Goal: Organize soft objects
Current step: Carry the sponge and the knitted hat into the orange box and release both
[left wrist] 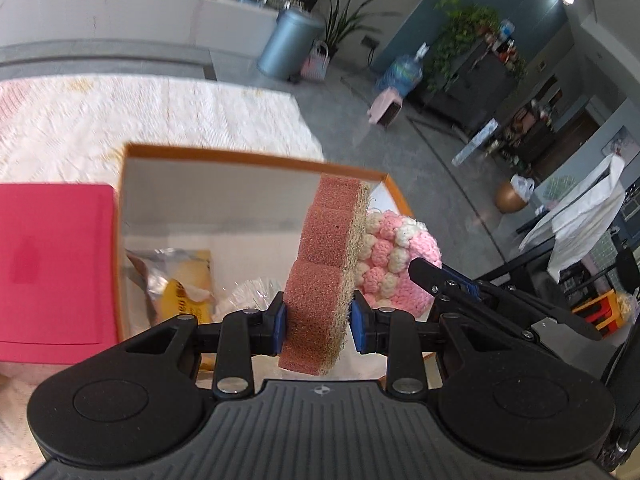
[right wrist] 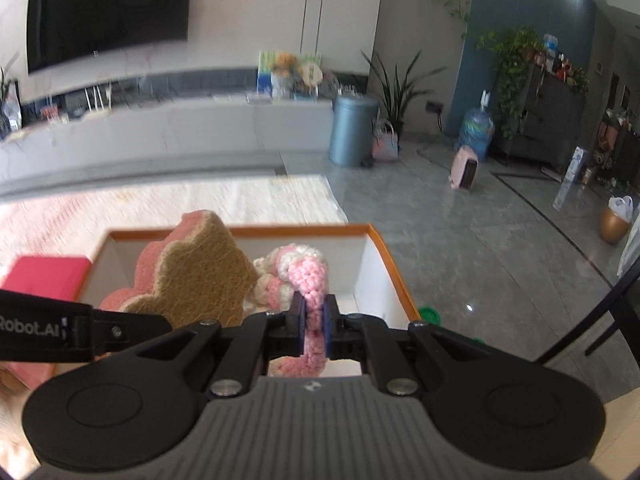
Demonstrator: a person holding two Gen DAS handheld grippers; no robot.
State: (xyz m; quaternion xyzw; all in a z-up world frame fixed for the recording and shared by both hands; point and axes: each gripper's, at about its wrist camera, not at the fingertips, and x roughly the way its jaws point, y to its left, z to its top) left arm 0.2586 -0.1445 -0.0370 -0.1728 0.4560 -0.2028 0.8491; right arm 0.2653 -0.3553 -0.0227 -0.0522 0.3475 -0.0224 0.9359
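Left tool [left wrist: 318, 326] clamped on sponge [left wrist: 326, 276], right tool [right wrist: 314, 330] pinching crocheted piece [right wrist: 310, 280], side by side

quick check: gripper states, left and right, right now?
Left gripper: closed on the pink sponge.
Right gripper: closed on the pink-and-white crochet piece.

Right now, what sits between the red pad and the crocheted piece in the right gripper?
The sponge, clamped in the left gripper, hangs over the box between them, seen from the right wrist.

Home living room, wall television [right wrist: 108, 12], houseplants [right wrist: 400, 84], water jug [right wrist: 475, 130]
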